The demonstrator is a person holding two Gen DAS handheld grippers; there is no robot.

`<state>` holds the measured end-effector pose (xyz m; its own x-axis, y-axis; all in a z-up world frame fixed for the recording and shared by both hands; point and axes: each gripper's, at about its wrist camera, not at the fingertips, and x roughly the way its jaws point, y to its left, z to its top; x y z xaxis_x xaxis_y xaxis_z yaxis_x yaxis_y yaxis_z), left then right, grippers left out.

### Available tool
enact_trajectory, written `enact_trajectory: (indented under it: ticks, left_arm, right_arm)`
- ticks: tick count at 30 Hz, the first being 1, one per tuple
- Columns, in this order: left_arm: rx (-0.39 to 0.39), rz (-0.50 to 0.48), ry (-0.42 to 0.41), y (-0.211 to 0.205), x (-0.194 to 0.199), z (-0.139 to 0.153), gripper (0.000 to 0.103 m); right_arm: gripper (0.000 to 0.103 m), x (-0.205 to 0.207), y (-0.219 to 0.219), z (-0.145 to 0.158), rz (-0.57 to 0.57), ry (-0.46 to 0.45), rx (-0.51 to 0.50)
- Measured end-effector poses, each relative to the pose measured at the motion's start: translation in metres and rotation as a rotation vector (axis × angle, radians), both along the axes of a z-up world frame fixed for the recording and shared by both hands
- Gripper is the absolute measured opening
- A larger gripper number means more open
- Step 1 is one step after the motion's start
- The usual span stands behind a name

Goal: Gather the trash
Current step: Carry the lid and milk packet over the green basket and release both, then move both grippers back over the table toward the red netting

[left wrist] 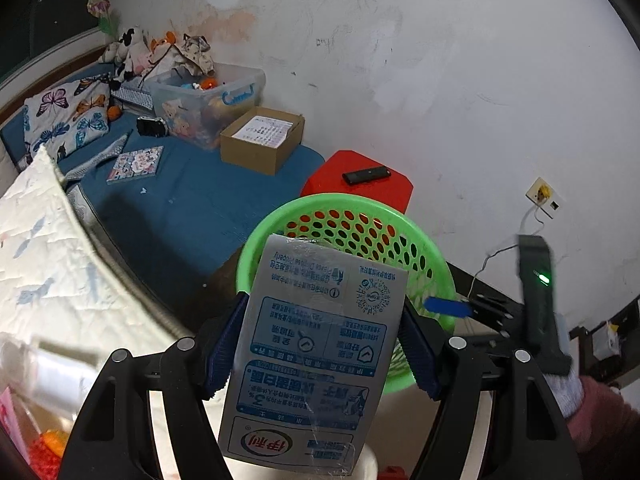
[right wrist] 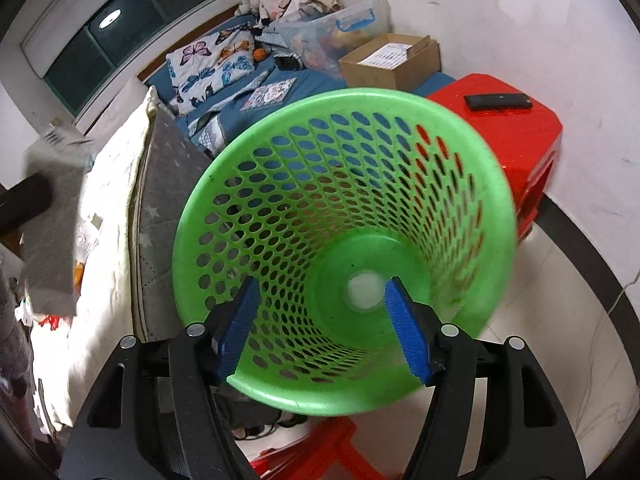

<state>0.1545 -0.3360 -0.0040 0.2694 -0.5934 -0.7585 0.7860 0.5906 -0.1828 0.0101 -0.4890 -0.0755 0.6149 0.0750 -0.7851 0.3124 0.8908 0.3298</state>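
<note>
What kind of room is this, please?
Most likely a bedroom in a home: a bed with a blue sheet, a butterfly-print pillow and stuffed toys beside a window, with a green waste basket on the tiled floor.

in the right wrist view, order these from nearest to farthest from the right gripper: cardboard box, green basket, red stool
1. green basket, directly under the open right gripper
2. red stool, behind the basket on the right
3. cardboard box, farther back on the blue bed by the wall

The basket (right wrist: 344, 240) stands between bed (right wrist: 320, 76) and stool (right wrist: 516, 148) (remote (right wrist: 498, 101) on top).
</note>
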Motion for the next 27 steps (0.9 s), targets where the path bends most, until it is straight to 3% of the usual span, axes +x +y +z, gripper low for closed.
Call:
enact_trajectory:
  ticks: [16, 27]
  left_arm:
    - [0.042, 0.029, 0.147, -0.05, 0.01, -0.05, 0.069]
    - [0.023, 0.049, 0.141, -0.034, 0.001, -0.045, 0.071]
  right_arm:
    - [0.07, -0.037, -0.006, 0.016, -0.039, -0.052, -0.017]
    - [0.07, -0.041, -0.002, 0.025, -0.03, -0.069, -0.02]
